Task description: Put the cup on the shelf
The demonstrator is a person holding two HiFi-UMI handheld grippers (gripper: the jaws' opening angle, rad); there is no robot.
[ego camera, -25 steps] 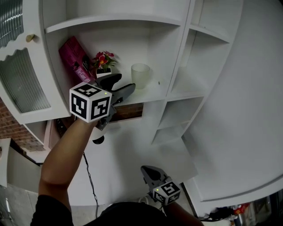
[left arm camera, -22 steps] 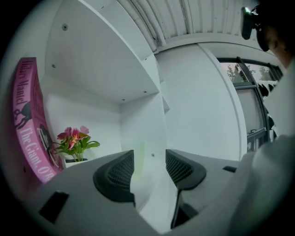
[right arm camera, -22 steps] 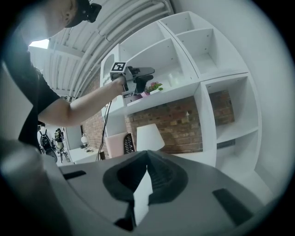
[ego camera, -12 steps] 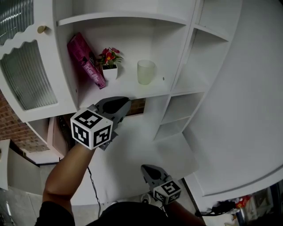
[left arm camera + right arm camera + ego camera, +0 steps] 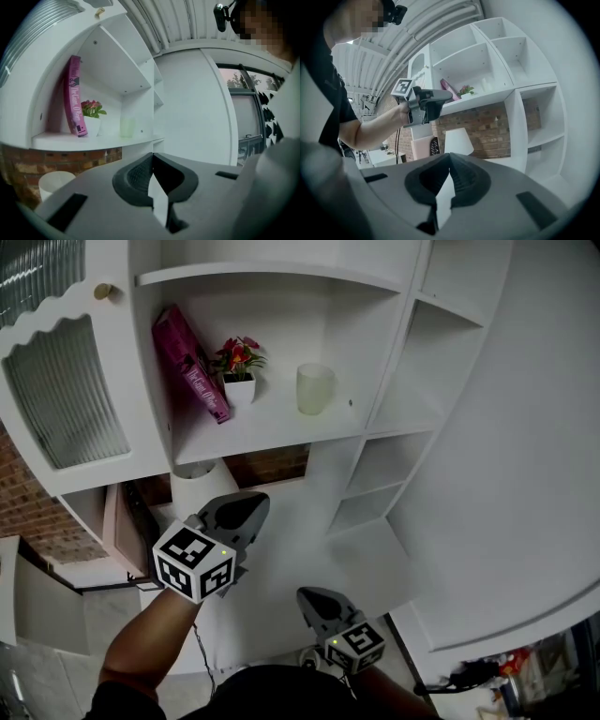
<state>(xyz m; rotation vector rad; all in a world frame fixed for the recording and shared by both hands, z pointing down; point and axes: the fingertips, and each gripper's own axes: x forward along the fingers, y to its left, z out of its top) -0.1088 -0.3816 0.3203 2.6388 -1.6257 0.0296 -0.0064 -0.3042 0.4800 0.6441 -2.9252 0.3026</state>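
Since the earlier frame the left gripper (image 5: 247,505) has dropped away from the shelf (image 5: 253,432) and now sits below its front edge. Its jaws have just been closing and now meet with nothing between them. On the shelf, from the left, a pink book (image 5: 190,362) leans against the side wall. A small potted flower (image 5: 240,381) stands next to it, and the cup (image 5: 315,388) stands upright a little apart from the pot, free of any grip. Low and to the right, the right gripper (image 5: 314,600) hangs with its jaws together and empty. The placing looks done, so what remains is a clean retreat. The left gripper should back off low and level, well under the shelf edge, so that nothing nudges the cup or the pot.
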